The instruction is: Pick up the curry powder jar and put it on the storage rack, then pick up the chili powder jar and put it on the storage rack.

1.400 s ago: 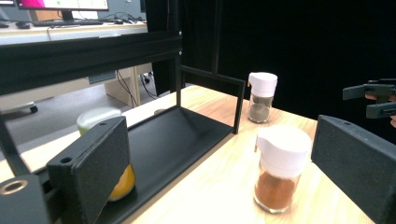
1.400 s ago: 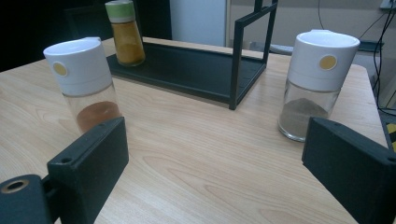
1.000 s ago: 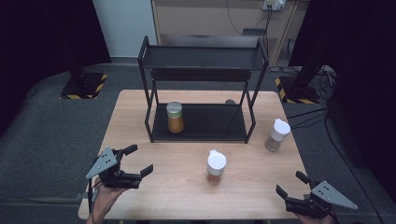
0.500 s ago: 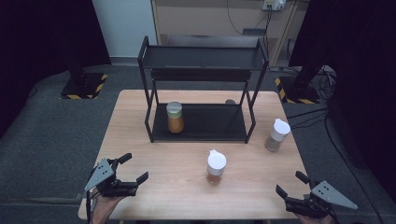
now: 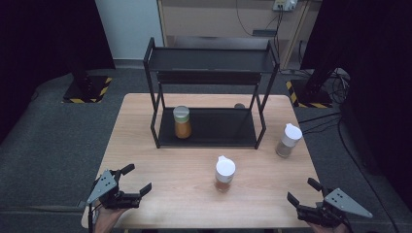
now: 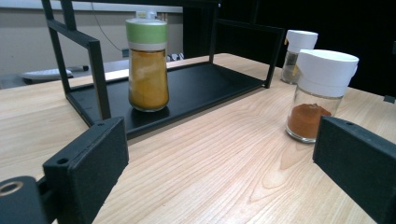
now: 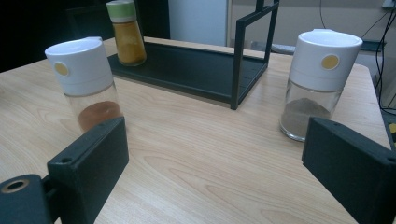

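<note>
Left gripper [image 5: 131, 188] pulled back to near table [image 5: 160, 194] edge, jaws released like right gripper [image 5: 307, 197]; red jar [image 5: 225, 173] stands mid-table, untouched, before rack [image 5: 209, 136], so grasping appears not begun.

- A lab or test room is showing: black curtains [image 5: 43, 39] are hanging around the bench [image 5: 145, 145].
- Hazard-striped stand bases [image 5: 87, 92] and cables [image 5: 330, 82] are lying on grey floor.

Table [image 5: 160, 145] pale matt wood grain; rack [image 5: 209, 60] matt black metal; 3 jars clear glossy glass, smooth plastic caps.
</note>
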Available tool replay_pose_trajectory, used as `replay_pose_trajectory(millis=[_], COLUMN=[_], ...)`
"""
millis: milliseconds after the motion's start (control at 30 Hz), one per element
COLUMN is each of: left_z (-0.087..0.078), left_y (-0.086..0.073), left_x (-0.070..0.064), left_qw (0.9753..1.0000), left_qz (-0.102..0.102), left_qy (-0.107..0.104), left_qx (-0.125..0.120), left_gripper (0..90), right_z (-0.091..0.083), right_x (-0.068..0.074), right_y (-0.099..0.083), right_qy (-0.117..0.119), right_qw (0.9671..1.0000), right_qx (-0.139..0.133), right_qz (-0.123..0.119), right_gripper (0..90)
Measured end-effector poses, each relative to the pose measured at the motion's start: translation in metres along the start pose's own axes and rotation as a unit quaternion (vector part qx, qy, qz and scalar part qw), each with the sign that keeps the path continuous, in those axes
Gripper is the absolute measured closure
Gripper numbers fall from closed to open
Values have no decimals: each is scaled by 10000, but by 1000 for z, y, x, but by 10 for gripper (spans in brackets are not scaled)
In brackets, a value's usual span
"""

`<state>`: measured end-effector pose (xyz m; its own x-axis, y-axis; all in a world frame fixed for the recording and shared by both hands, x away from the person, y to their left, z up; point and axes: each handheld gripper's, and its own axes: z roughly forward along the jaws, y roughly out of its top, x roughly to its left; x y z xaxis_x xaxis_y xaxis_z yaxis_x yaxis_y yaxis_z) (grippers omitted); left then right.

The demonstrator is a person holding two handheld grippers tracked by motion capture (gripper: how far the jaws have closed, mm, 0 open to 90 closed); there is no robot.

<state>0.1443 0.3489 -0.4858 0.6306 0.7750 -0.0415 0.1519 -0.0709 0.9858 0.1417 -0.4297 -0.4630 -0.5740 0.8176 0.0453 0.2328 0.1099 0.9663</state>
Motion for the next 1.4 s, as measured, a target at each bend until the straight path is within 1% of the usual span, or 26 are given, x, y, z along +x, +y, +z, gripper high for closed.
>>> replay_pose_trajectory(millis=[67,133,233,367,500,633,1033,1267,1400], left_z=[0,-1,-1,-4,-6,-4,-4,-3,-2], left_y=[0,1,1,-1,-2,0,1,3,3], left_x=[-1,-2,-5,-6,-8,-10,-10,-12,-12], left_qw=[10000,9999,9996,9990,9986,9985,9988,9989,9990], left_qz=[52,31,8,-69,-80,10,32,114,115], left_qy=[67,121,273,449,529,540,482,445,418], left_qx=[34,62,77,-11,-34,17,48,108,125], left_gripper=[24,20,11,5,0,0,0,2,2], right_z=[0,0,0,0,0,0,0,1,1], right_x=[0,0,0,-1,-1,-2,-1,-1,-1], right_y=[0,0,0,0,0,-1,0,2,5], right_qy=[12,10,8,8,11,14,9,60,86], right_qw=[10000,10000,10000,10000,10000,10000,10000,10000,9999], right_qx=[-2,-4,-1,1,0,0,6,30,46], right_qz=[-4,5,14,15,37,40,30,59,69], right_gripper=[74,74,74,74,74,74,74,74,74])
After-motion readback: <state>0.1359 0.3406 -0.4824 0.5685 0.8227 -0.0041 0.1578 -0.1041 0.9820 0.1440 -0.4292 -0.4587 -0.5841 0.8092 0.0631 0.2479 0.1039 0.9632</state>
